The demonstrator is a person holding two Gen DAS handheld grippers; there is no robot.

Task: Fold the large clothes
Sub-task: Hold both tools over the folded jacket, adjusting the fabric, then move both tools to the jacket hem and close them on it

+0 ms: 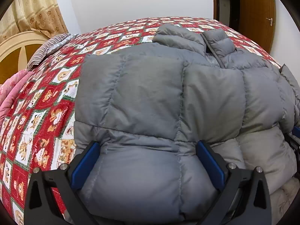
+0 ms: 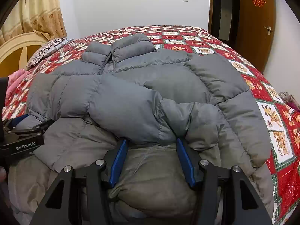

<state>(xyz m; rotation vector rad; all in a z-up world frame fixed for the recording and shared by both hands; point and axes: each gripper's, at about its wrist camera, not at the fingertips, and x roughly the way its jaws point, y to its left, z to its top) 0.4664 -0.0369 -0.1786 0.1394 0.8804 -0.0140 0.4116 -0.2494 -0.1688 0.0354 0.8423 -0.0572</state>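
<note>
The grey down jacket [image 1: 150, 86] covered the near middle of the bed, its bulk filling the space directly ahead of both grippers. The left gripper [image 1: 148, 146] and the right gripper [image 2: 151, 142] each had padded fabric between the fingers, leaving no clear gap there. The two grippers stood near each other above the jacket's near edge. Open bedspread [image 1: 46, 101] lay to the left of the jacket, bounded by a pink quilt [image 1: 11, 97] and a striped pillow [image 1: 46, 50]. Open bedspread also lay to the right [image 2: 271, 112] and beyond the collar [image 2: 120, 48], up to the wall.
</note>
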